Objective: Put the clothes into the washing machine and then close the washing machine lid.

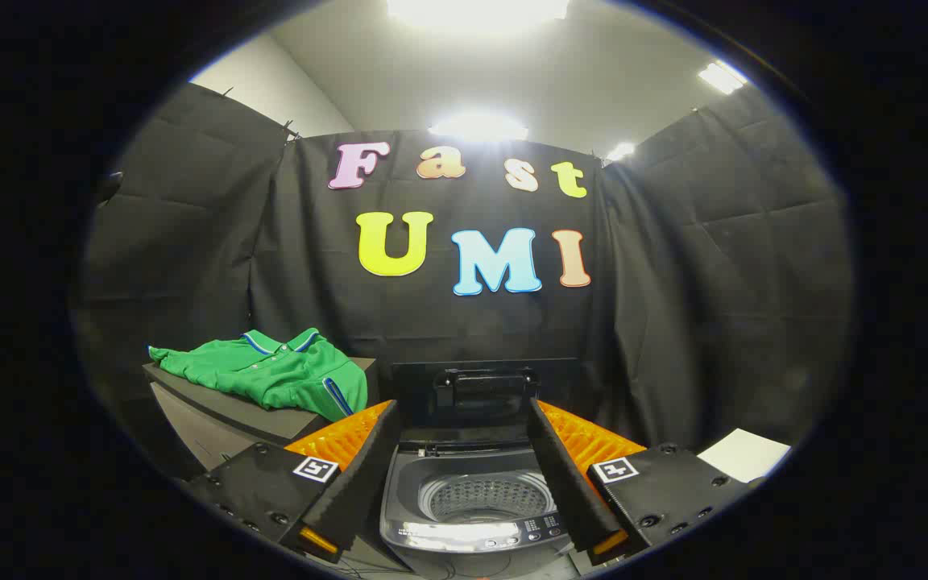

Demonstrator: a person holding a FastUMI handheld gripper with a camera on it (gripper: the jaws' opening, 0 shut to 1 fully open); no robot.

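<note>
A green polo shirt (275, 372) with a blue-striped collar lies crumpled on a grey stand (222, 415), to the left of and beyond my left finger. A small top-loading washing machine (476, 515) stands just ahead, seen between my fingers. Its dark lid (484, 391) is raised upright at the back, and the perforated drum (484, 495) shows open with nothing in it. My gripper (464, 475) is open, fingers wide apart and holding nothing.
Black cloth walls close the booth on three sides behind the machine and the stand. A white sheet (746, 455) lies low beyond my right finger. The stand's near corner sits close to my left finger.
</note>
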